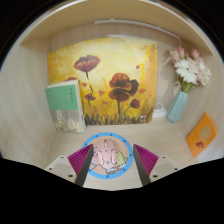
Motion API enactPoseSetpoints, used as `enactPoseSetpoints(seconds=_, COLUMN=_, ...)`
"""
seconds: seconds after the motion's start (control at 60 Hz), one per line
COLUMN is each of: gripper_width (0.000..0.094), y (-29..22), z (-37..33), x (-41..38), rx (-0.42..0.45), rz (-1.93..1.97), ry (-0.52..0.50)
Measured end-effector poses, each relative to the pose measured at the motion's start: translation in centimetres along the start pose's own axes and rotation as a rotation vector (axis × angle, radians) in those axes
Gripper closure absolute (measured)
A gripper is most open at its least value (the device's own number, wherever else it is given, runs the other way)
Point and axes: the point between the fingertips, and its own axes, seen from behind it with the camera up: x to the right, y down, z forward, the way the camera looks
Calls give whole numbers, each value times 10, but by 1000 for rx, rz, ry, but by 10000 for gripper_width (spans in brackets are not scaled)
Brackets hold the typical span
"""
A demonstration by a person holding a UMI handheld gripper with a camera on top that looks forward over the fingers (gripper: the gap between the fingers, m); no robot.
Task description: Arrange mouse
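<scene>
While tongs (105, 168) stood open, mouse (106, 156) sat between pads w/ gaps either side.
Mouse looked pale pink/cream, on round blue-rimmed mat (89, 168) atop worktop (160, 140); flower painting (105, 78) beyond.

A round mat (106, 158) lies between the fingers (66, 165), painting (100, 82) behind, vase (178, 104) right.

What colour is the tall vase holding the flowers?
Light blue: the tall glass vase with pink and white flowers, seen in the gripper view.

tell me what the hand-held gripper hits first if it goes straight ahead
Likely the round blue-rimmed pad lying between and just ahead of the open hand-held gripper; beyond it stands the flower painting. Depth is unclear.
</scene>
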Motion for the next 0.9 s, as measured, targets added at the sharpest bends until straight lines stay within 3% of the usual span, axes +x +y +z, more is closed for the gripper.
enactPoseSetpoints(seconds=0.117, gripper_width=149, y=-4, z=-58, x=14, rx=48, rz=-6, ry=-11)
enactPoseSetpoints(seconds=0.4, gripper_width=155, y=43, z=-158, x=51, rx=72, rz=-37, ry=-9)
enactPoseSetpoints(seconds=0.633, gripper_width=156, y=80, z=-207, x=72, rx=78, rz=-27, ry=-14)
enactPoseSetpoints(seconds=0.9, gripper_width=156, y=89, z=-243, x=79, rx=107, rz=-11, ry=-23)
